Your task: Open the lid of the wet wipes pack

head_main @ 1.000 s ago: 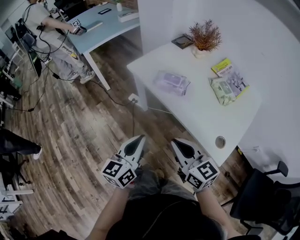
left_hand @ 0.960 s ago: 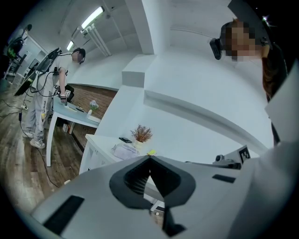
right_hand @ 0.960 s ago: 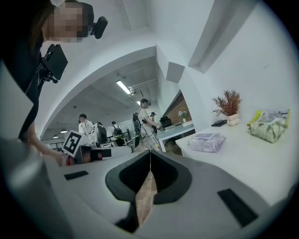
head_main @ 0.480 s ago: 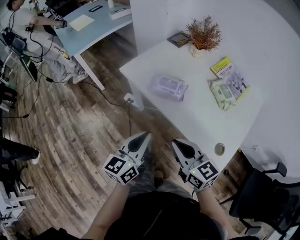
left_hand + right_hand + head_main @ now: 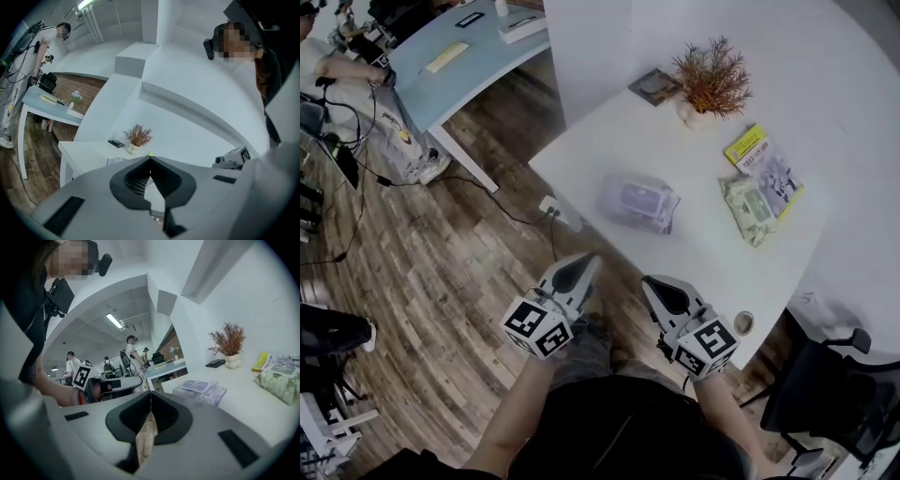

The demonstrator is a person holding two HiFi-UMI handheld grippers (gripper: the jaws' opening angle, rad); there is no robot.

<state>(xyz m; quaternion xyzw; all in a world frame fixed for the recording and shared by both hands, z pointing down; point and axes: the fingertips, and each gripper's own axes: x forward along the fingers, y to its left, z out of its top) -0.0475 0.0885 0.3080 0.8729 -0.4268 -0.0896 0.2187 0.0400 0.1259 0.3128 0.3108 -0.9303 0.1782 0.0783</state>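
The soft, light-looking purple wet wipes pack (image 5: 660, 215) lay on the white surface (image 5: 712, 262), apart from the left gripper (image 5: 585, 262) and right gripper (image 5: 650, 284). Both had their jaws together and empty. The lid (image 5: 640, 197) edge seemed best to pinch.

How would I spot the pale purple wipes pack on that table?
Find the white table with the dried plant at its far side. The purple pack lies alone mid-table, left of the green pack and booklet; it is the only lavender one.
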